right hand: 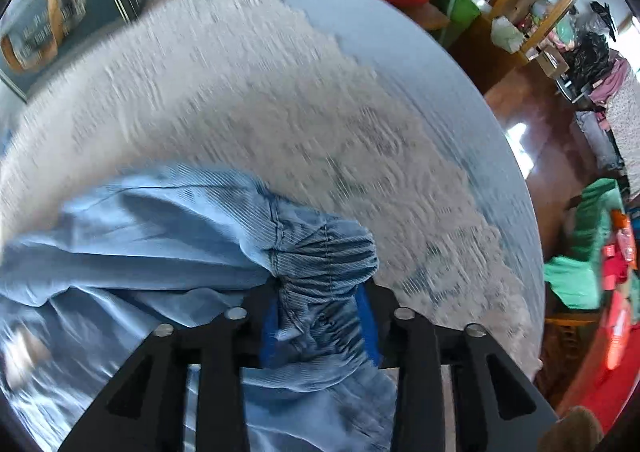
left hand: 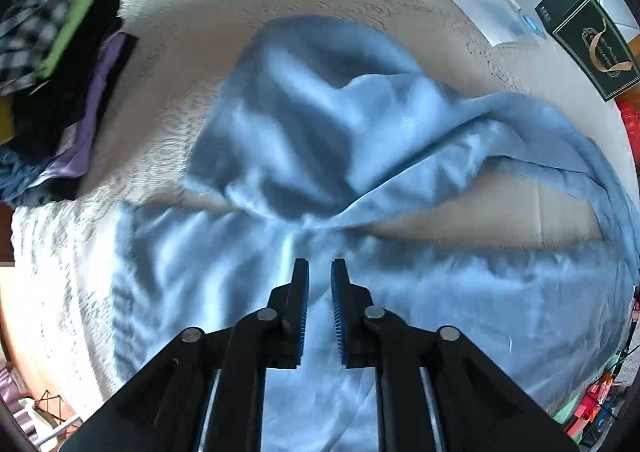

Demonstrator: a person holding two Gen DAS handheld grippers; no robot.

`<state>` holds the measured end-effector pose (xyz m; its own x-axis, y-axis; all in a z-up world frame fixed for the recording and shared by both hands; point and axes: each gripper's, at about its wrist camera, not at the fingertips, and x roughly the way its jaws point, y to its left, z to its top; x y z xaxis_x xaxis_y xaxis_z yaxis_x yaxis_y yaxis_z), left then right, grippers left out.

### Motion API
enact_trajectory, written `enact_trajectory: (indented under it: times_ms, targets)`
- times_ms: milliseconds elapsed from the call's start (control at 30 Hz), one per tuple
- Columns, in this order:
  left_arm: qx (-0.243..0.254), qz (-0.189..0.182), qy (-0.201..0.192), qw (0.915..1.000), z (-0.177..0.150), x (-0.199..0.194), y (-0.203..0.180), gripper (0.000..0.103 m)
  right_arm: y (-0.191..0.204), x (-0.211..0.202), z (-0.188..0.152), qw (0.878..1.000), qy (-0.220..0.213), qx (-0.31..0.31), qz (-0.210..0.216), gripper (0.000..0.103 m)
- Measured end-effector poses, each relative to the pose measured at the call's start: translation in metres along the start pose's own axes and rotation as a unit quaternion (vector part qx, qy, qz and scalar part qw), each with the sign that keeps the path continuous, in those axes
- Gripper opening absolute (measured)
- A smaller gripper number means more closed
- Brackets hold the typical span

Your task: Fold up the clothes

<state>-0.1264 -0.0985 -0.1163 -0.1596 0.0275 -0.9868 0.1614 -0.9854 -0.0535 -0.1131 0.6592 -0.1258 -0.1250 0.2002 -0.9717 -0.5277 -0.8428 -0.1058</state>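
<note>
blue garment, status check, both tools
Left tool open, empty above blue garment. Right tool around its ribbed cuff. Nothing in the way.

Garment (left hand: 320,123) on bedspread (left hand: 168,63); clothes pile (left hand: 68,63) left.

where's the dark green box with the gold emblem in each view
Left wrist: the dark green box lies at the upper right edge, on the table beyond the light blue garment.
Right wrist: the same box sits in the upper left corner, blurred.
Shared landmark: the white textured cloth under the garment.
</note>
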Motion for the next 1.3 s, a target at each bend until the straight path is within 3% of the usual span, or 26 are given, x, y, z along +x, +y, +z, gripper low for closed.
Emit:
enact_trajectory:
  times_ms: [33, 67, 100, 167, 233, 433, 633, 867, 900, 933, 967, 1000, 1033, 1067, 1133, 1233, 1300]
  targets:
    - [-0.001, 0.0, -0.013, 0.9999, 0.003, -0.008, 0.003, 0.019, -0.001, 0.001, -0.002, 1.0, 0.003, -0.001, -0.002, 0.064]
    - [-0.001, 0.002, -0.031, 0.9995, 0.011, -0.016, 0.005, 0.031, -0.002, -0.002, -0.003, 1.0, -0.003, 0.004, 0.0, 0.071]
    - [0.0, 0.007, -0.052, 0.9986, 0.022, -0.023, 0.007, 0.045, -0.003, -0.004, -0.004, 1.0, -0.01, 0.01, 0.003, 0.072]
    - [0.001, 0.018, -0.076, 0.9969, 0.047, -0.026, 0.01, 0.053, -0.005, -0.013, -0.003, 0.999, -0.024, 0.025, 0.025, 0.075]
    - [0.002, 0.028, -0.088, 0.9957, 0.074, -0.021, 0.011, 0.053, -0.003, -0.018, 0.001, 0.998, -0.032, 0.03, 0.036, 0.081]
    - [0.013, 0.05, -0.06, 0.9969, 0.138, 0.028, 0.006, 0.053, -0.004, -0.032, 0.019, 0.997, -0.045, 0.038, 0.049, 0.083]
    - [0.038, 0.065, -0.032, 0.9967, 0.157, 0.069, 0.0, 0.053, -0.015, -0.032, 0.04, 0.996, -0.046, 0.051, 0.053, 0.092]
    - [0.045, 0.064, -0.044, 0.996, 0.163, 0.076, -0.002, 0.056, -0.018, -0.002, 0.053, 0.994, -0.019, 0.083, 0.074, 0.094]
    - [0.049, 0.065, -0.046, 0.9956, 0.162, 0.075, -0.003, 0.051, -0.017, 0.005, 0.055, 0.993, -0.014, 0.089, 0.083, 0.096]
    - [0.05, 0.063, -0.047, 0.9956, 0.162, 0.075, -0.004, 0.039, -0.015, 0.01, 0.057, 0.992, -0.012, 0.091, 0.088, 0.099]
    - [0.048, 0.061, -0.048, 0.9958, 0.162, 0.073, -0.006, 0.01, -0.01, 0.017, 0.059, 0.992, -0.005, 0.09, 0.093, 0.099]
    - [0.047, 0.058, -0.048, 0.996, 0.162, 0.071, -0.008, 0.01, -0.003, 0.025, 0.061, 0.992, 0.006, 0.084, 0.095, 0.096]
    - [0.046, 0.06, -0.055, 0.9956, 0.162, 0.067, -0.01, 0.009, 0.007, 0.03, 0.062, 0.994, 0.015, 0.067, 0.088, 0.061]
    - [0.047, 0.068, -0.07, 0.9941, 0.163, 0.06, -0.011, 0.004, 0.018, 0.033, 0.063, 0.996, 0.024, 0.044, 0.078, 0.042]
    - [0.031, 0.083, -0.118, 0.989, 0.166, 0.031, -0.007, 0.003, 0.034, 0.022, 0.064, 0.998, 0.003, 0.005, 0.055, 0.04]
    - [-0.009, 0.097, -0.189, 0.9772, 0.166, -0.017, 0.012, 0.003, 0.027, -0.016, 0.065, 0.995, -0.076, 0.01, 0.07, 0.039]
    - [-0.027, 0.093, -0.194, 0.9761, 0.168, -0.025, 0.024, 0.005, 0.008, -0.035, 0.067, 0.988, -0.112, 0.044, 0.095, 0.04]
